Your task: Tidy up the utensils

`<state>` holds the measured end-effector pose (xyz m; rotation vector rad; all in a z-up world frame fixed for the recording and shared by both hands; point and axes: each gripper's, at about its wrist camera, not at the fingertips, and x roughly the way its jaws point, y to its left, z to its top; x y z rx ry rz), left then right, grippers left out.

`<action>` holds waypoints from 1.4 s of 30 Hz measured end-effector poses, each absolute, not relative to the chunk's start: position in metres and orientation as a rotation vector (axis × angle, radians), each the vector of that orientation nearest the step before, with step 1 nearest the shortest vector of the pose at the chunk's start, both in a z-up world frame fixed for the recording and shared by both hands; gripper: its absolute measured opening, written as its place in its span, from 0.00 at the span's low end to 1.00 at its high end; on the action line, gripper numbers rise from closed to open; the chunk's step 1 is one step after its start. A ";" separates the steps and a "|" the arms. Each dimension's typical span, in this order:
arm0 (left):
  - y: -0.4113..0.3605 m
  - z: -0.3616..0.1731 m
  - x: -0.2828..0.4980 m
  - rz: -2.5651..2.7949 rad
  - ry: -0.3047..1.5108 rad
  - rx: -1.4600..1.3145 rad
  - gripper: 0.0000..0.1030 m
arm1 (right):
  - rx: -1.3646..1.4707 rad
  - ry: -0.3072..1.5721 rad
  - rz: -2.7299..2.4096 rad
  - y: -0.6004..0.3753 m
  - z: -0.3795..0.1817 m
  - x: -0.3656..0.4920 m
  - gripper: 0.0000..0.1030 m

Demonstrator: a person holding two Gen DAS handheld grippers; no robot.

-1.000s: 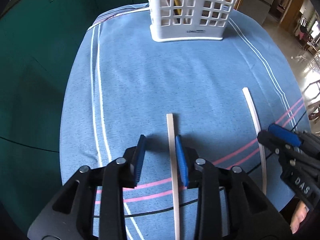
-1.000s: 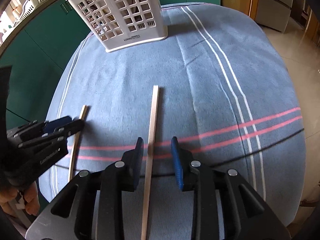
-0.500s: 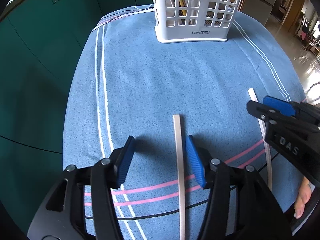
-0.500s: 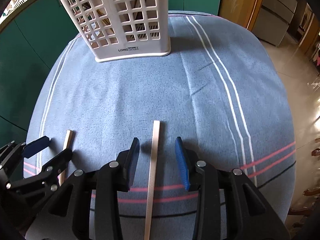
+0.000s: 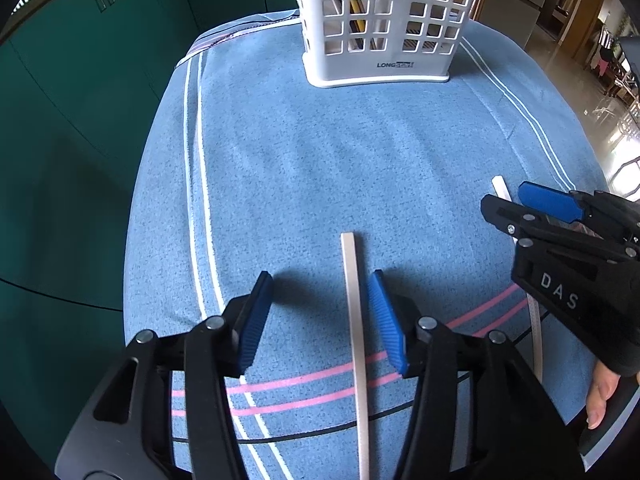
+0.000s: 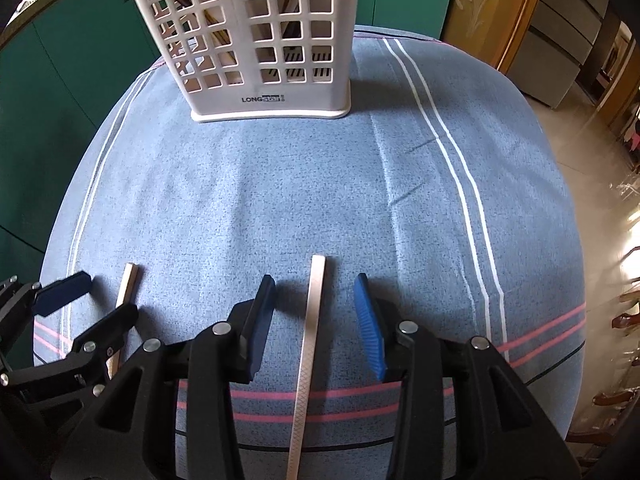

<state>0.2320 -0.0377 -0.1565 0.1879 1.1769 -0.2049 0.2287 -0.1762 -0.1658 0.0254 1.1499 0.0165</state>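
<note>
Both hand-held black grippers have closed in on the white plastic lattice utensil basket (image 5: 378, 20), which looms larger at the far edge of the blue striped tablecloth (image 5: 320, 168). Left gripper (image 5: 318, 314), jaws closing but not yet clenched, straddles a pale flat chopstick (image 5: 354, 304) lying just beside its right blue ribbed pad, long axis running near to far. Right gripper (image 6: 316, 320), jaws parted and empty, straddles a second pale chopstick (image 6: 310, 340) with a cross-hatched surface, parallel and centred, nothing pressing it.
</note>
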 end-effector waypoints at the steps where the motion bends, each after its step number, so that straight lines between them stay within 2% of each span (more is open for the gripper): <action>1: -0.038 -0.156 0.232 -0.215 1.179 0.183 0.43 | 0.031 1.151 0.027 -0.177 -0.165 0.228 0.20; 2: -0.039 -0.156 0.233 -0.220 1.178 0.184 0.41 | 0.038 1.154 0.032 -0.177 -0.165 0.227 0.11; 3: -0.040 -0.155 0.232 -0.225 1.176 0.183 0.34 | 0.045 1.155 0.034 -0.179 -0.165 0.226 0.09; 4: -0.041 -0.155 0.232 -0.228 1.174 0.178 0.21 | 0.054 1.154 0.040 -0.180 -0.165 0.225 0.08; 7: -0.042 -0.152 0.232 -0.224 1.174 0.163 0.08 | 0.076 1.135 0.068 -0.181 -0.160 0.219 0.07; 11: -0.042 -0.132 0.226 -0.223 1.115 0.155 0.06 | 0.093 1.063 0.077 -0.182 -0.132 0.204 0.07; 18: -0.023 -0.052 0.206 -0.231 0.913 0.087 0.02 | 0.124 0.840 0.087 -0.194 -0.043 0.162 0.06; 22: -0.018 -0.024 0.197 -0.256 0.848 0.097 0.02 | 0.120 0.749 0.092 -0.199 -0.009 0.147 0.06; 26: -0.018 -0.051 0.212 -0.271 0.974 0.083 0.03 | 0.149 0.817 0.103 -0.206 -0.027 0.163 0.06; 28: -0.018 -0.072 0.219 -0.260 1.054 0.078 0.12 | 0.192 0.887 0.120 -0.209 -0.050 0.179 0.06; 29: -0.018 -0.084 0.223 -0.258 1.091 0.071 0.14 | 0.200 0.917 0.113 -0.208 -0.059 0.183 0.06; 32: -0.019 -0.107 0.229 -0.243 1.146 0.078 0.20 | 0.189 1.023 0.088 -0.202 -0.098 0.202 0.07; 34: -0.022 -0.120 0.232 -0.240 1.175 0.090 0.30 | 0.171 1.099 0.075 -0.198 -0.125 0.212 0.07; 36: -0.024 -0.128 0.233 -0.235 1.186 0.102 0.35 | 0.159 1.148 0.064 -0.195 -0.145 0.215 0.07; 38: -0.028 -0.134 0.235 -0.235 1.198 0.119 0.39 | 0.143 1.175 0.046 -0.192 -0.156 0.214 0.11; 41: -0.033 -0.142 0.239 -0.242 1.214 0.147 0.40 | 0.120 1.175 0.035 -0.190 -0.160 0.212 0.29; 42: -0.034 -0.146 0.241 -0.243 1.221 0.154 0.40 | 0.111 1.174 0.032 -0.189 -0.160 0.212 0.30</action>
